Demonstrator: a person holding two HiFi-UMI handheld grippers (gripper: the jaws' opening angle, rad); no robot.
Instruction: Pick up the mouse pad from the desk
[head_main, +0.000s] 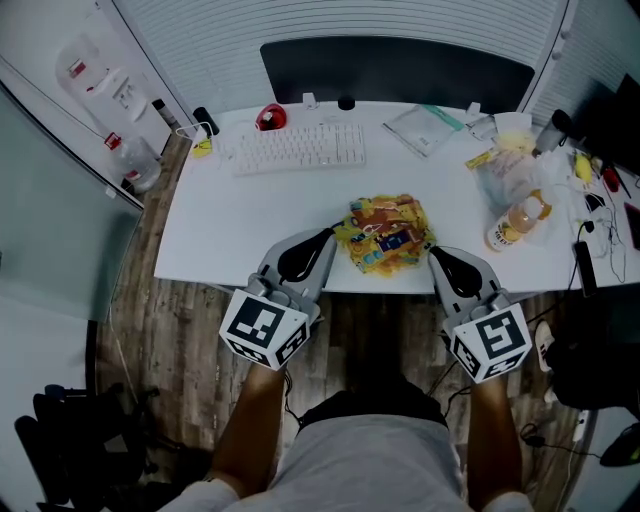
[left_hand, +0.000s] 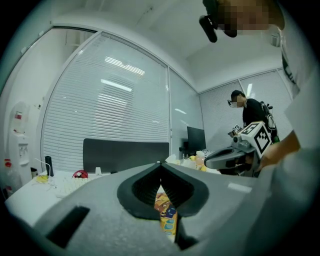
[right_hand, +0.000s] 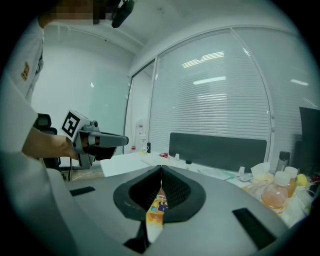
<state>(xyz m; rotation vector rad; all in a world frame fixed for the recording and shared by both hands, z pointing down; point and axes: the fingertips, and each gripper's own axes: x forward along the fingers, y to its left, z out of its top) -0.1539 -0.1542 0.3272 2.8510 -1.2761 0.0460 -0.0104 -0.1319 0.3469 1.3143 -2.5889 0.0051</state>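
Observation:
The mouse pad (head_main: 385, 233), orange and yellow with a printed picture, is buckled into a crumpled hump at the front edge of the white desk (head_main: 230, 230). My left gripper (head_main: 333, 236) is shut on its left edge and my right gripper (head_main: 432, 250) is shut on its right edge. In the left gripper view the jaws (left_hand: 160, 166) meet at their tips, with the pad (left_hand: 168, 214) pinched lower between them. The right gripper view shows the same: shut jaws (right_hand: 161, 169) with a strip of the pad (right_hand: 157, 210) caught between them. I cannot tell whether the pad still touches the desk.
A white keyboard (head_main: 300, 148) and a red mouse (head_main: 270, 118) lie at the back of the desk, before a dark partition (head_main: 395, 70). A bottle of orange drink (head_main: 518, 222), plastic bags and clutter crowd the right end. A second person (left_hand: 250, 112) stands far off.

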